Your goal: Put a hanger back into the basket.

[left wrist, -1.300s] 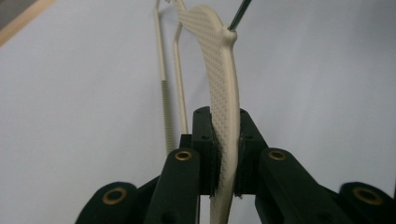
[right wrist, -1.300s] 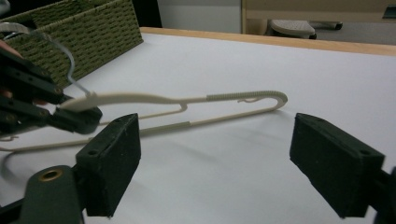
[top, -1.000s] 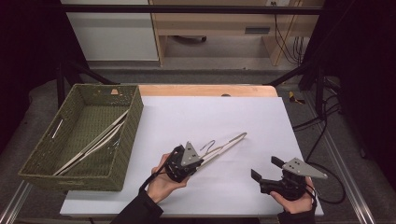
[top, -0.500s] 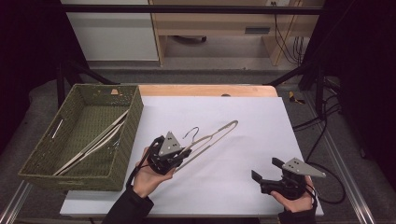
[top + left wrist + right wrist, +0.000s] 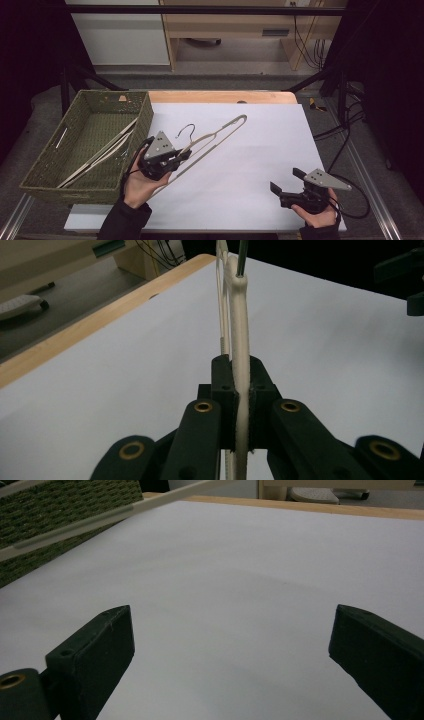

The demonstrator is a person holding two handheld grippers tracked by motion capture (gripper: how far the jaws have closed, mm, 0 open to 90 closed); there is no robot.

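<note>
With the left gripper point(image 5: 175, 159) clamped on one arm of the cream hanger point(image 5: 215, 134), you are at the carry step: the hanger hangs clear of the tabletop point(image 5: 260, 150), its hook above the jaws. The woven basket point(image 5: 50, 165), already holding hangers, lies just left of that gripper. Next, swing left and lower before releasing. The right gripper point(image 5: 286, 181) rests wide and empty.

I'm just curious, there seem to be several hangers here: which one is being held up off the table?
The cream hanger clamped in the left gripper, its hook in the air. The other hangers lie in the green basket, untouched.
</note>
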